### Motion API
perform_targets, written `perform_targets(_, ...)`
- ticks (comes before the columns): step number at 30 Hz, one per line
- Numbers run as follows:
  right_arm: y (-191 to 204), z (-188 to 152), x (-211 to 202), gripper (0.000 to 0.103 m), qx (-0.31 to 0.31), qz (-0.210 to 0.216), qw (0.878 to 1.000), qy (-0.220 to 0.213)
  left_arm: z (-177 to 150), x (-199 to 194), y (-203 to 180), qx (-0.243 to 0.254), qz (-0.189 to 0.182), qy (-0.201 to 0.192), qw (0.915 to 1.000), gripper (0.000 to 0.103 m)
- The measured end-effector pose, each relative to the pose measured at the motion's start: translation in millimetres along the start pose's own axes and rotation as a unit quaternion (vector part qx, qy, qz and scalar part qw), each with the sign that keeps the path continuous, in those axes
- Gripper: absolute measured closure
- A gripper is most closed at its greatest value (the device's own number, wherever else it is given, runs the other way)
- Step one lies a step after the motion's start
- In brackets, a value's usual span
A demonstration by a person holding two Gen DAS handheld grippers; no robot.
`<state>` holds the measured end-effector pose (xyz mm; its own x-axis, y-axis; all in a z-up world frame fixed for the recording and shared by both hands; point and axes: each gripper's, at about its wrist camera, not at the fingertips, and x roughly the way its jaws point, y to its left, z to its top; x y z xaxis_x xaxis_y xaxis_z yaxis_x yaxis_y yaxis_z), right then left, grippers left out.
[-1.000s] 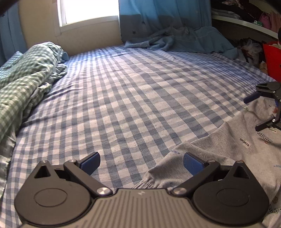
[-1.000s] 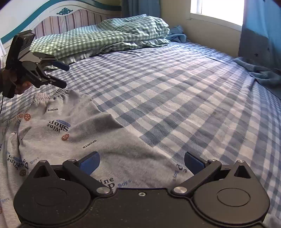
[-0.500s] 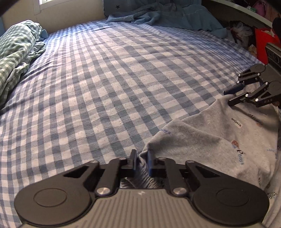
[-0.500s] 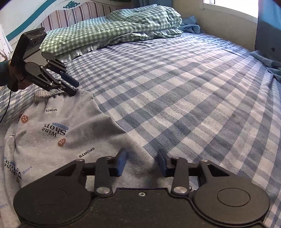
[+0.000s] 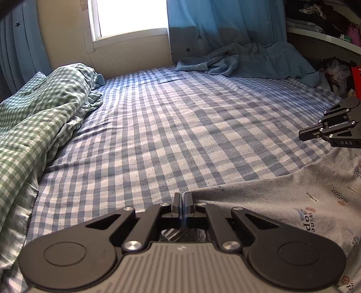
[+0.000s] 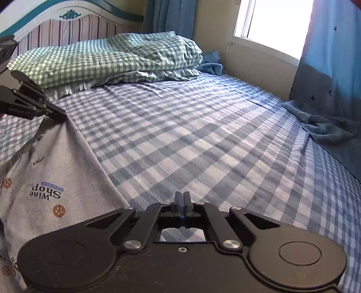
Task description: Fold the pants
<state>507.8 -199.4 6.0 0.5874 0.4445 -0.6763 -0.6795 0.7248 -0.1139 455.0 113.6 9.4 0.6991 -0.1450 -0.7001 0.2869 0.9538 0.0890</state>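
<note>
Left gripper (image 5: 181, 200): jaws seen fully closed, a corner of the grey printed pants (image 5: 293, 202) pinched between them; from the right wrist view the same gripper (image 6: 59, 115) is seen clamped on the waistband corner, the fabric drawn up taut from it.

Right gripper (image 6: 182, 199): jaws closed together; the pants (image 6: 52, 171) edge runs under its body, but cloth between the pads cannot be confirmed in its own view. In the left wrist view it (image 5: 302, 135) is seen with fingers pressed together at the far edge of the pants, the contact point being out of frame.

Pants are spread on the blue checked bedsheet (image 5: 158, 135), near edge of the bed, between the two grippers. A green gingham duvet (image 6: 108, 60) is bunched by the striped headboard (image 6: 67, 27). Blue curtain (image 5: 216, 29) is pooled on the bed's far corner below the window (image 5: 133, 18).
</note>
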Motion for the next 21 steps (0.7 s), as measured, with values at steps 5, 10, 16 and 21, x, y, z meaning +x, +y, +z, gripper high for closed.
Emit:
perform_targets(5,-9,-1,19,0.059,0.020,0.107,0.994,0.024,-16,27,-1,0.007,0.005,0.036,0.9993,0.101)
perform_targets(10,-6,-20,30,0.048,0.005,0.141,0.988,0.068,-26,33,6,-0.005,-0.007,0.033,0.9994,0.101)
perform_targets(16,8,-34,26,0.103,-0.013,0.113,0.991,0.065,-21,22,3,-0.002,0.000,0.019,0.9998,0.101)
perform_targets(21,24,-18,18,0.103,-0.067,0.022,0.997,0.037,-10,5,2,-0.013,0.014,-0.009,0.9998,0.101)
